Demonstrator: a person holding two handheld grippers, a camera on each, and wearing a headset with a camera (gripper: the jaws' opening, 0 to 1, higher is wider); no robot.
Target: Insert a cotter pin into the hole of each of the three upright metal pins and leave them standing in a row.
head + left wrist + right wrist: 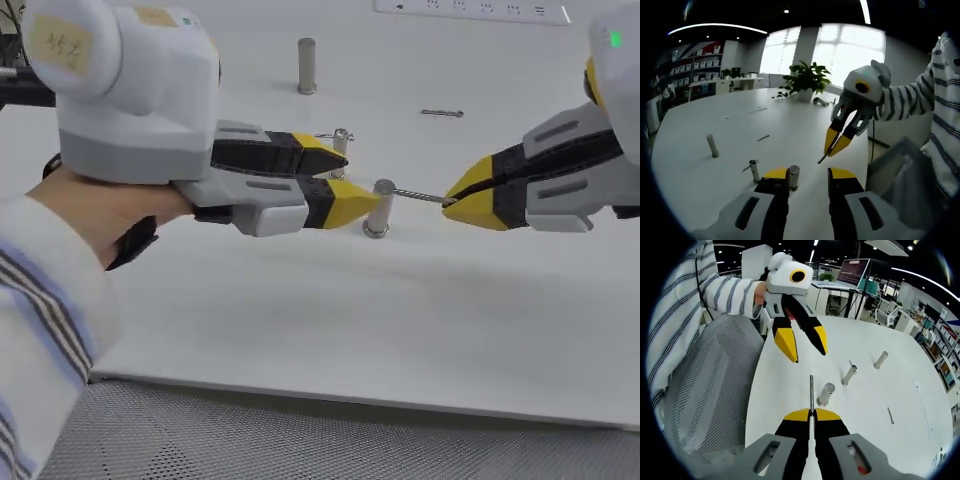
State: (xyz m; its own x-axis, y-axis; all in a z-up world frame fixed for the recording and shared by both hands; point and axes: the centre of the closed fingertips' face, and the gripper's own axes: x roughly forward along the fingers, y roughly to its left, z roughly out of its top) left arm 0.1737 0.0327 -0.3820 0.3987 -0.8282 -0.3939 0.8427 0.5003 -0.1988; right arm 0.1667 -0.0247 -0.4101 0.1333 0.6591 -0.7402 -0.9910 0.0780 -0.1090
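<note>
The right gripper (811, 414) pinches a cotter pin (811, 390) between closed jaws. The wire juts straight ahead of the yellow tips, aimed at the head of the nearest metal pin (379, 207), which stands upright on the white workbench (330, 320). The wire's tip sits just beside the pin's top, and whether it has entered the hole cannot be told.

Opposite, the left gripper (355, 175), held in a person's hand (110, 210), has its jaws spread wide. In the left gripper view the metal pin stands between them, close to one yellow tip, though contact cannot be confirmed.

Just behind stands a second metal pin (340, 145) with an inserted cotter pin (349, 137) across its head. Farther back is a third metal pin (306, 65), bare. A loose cotter pin (441, 113) lies flat, well apart from the row.

By this layout, one pin of three appears finished and the second insertion is in hand. The next move likely calls for lining the wire up with the cross hole and pushing it through level, with the left jaws steadying the pin so it does not topple.
</note>
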